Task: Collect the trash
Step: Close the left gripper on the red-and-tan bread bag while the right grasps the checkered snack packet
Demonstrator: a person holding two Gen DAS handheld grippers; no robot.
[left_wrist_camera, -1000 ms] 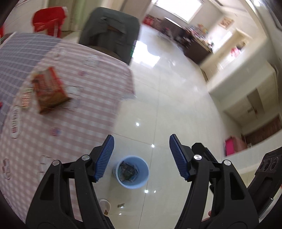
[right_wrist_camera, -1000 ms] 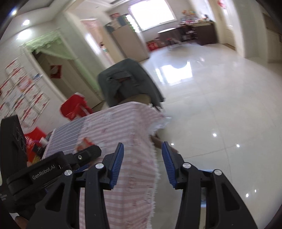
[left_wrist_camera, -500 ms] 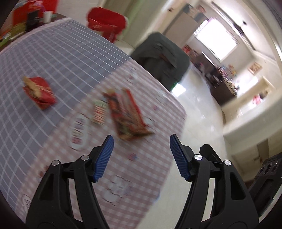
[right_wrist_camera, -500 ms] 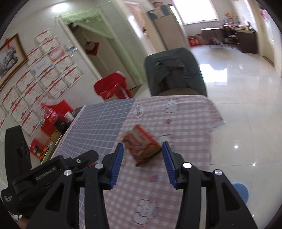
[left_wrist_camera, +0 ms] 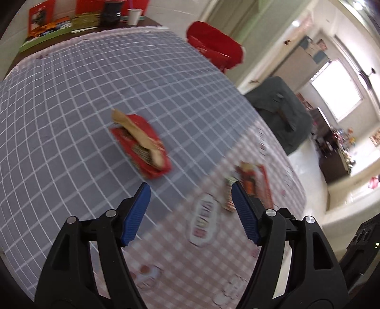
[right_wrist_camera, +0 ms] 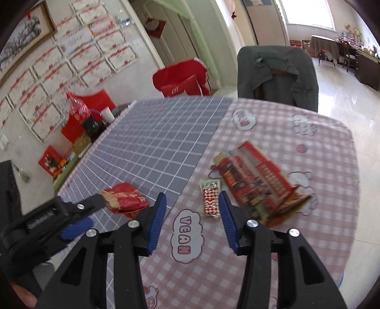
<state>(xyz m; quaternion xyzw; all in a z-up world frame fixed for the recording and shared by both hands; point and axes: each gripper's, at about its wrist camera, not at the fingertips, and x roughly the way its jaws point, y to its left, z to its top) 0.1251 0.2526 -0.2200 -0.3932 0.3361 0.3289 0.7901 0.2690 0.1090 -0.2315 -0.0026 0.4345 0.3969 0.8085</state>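
Observation:
A crumpled red wrapper [left_wrist_camera: 142, 145] with a tan strip lies on the grey checked cloth; it also shows in the right wrist view [right_wrist_camera: 125, 199]. A large flat red snack bag [right_wrist_camera: 258, 180] lies on the pink checked cloth, and shows in the left wrist view [left_wrist_camera: 256, 183]. A small red-and-white sachet [right_wrist_camera: 210, 198] lies beside it. My left gripper [left_wrist_camera: 191, 204] is open and empty above the table, near the red wrapper. My right gripper [right_wrist_camera: 191, 214] is open and empty, just short of the sachet.
A chair draped with a grey jacket [right_wrist_camera: 277, 73] stands at the table's far side. A red bag [right_wrist_camera: 182, 78] sits on another chair. Boxes, a cup [left_wrist_camera: 134, 16] and clutter line the table's far left end. Shiny tiled floor [right_wrist_camera: 344, 90] lies to the right.
Both grippers swung from over the floor and blue bin back over the table. The wrappers have come closer in both views. Both stay open and empty.

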